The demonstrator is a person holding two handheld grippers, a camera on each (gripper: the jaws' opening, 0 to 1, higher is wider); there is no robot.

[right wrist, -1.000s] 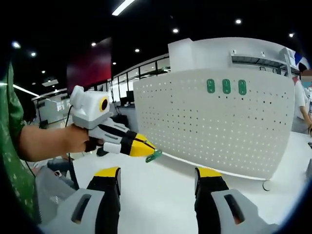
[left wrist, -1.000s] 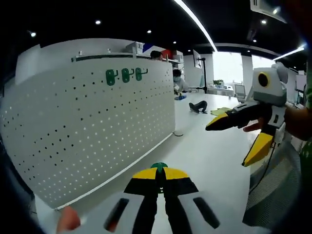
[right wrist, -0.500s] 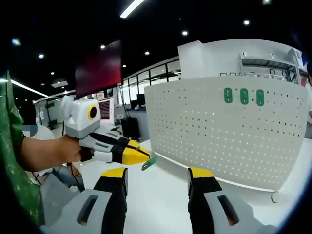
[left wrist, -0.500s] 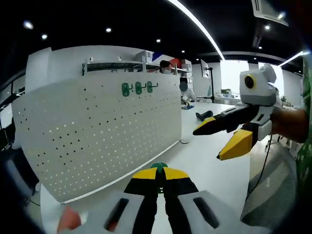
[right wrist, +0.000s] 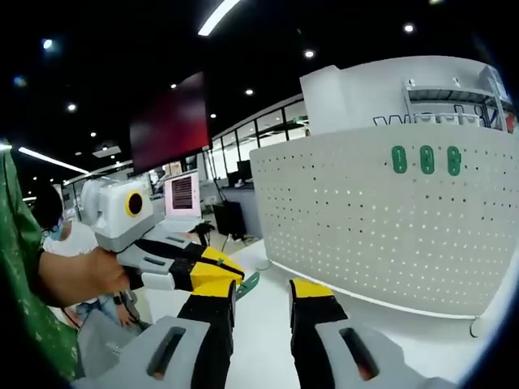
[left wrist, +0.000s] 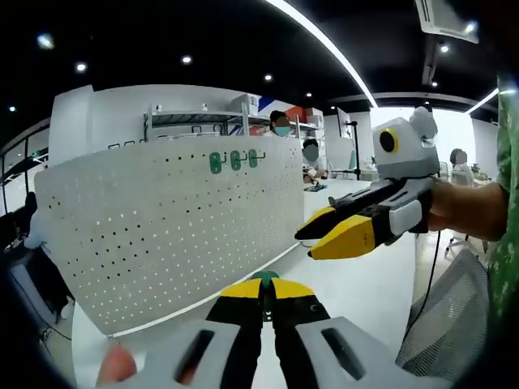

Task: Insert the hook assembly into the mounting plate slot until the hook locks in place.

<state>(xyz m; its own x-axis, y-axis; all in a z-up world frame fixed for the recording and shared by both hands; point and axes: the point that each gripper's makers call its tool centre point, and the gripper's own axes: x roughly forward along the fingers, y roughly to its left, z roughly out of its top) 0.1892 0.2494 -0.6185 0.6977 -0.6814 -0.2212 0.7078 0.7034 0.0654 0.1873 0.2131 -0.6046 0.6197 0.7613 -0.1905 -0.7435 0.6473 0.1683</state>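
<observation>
Narrowing from spread a second ago, the right gripper (right wrist: 261,300) nears the left gripper (left wrist: 264,297), pinching the green hook (left wrist: 264,278); handover likely, pegboard (left wrist: 162,223) at ten o'clock.

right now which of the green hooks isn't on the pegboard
The small green plastic hook pinched in the left tongs; the other three green hooks sit in a row high on the white perforated pegboard.

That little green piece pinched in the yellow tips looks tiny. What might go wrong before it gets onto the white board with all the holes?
The left gripper pinches the small green hook only by its edge, so it might twist or slip out. The white perforated board stands some way off, and its many similar holes invite a wrong pick. The right gripper hangs beside the hook in the right gripper view and might knock it.
</observation>
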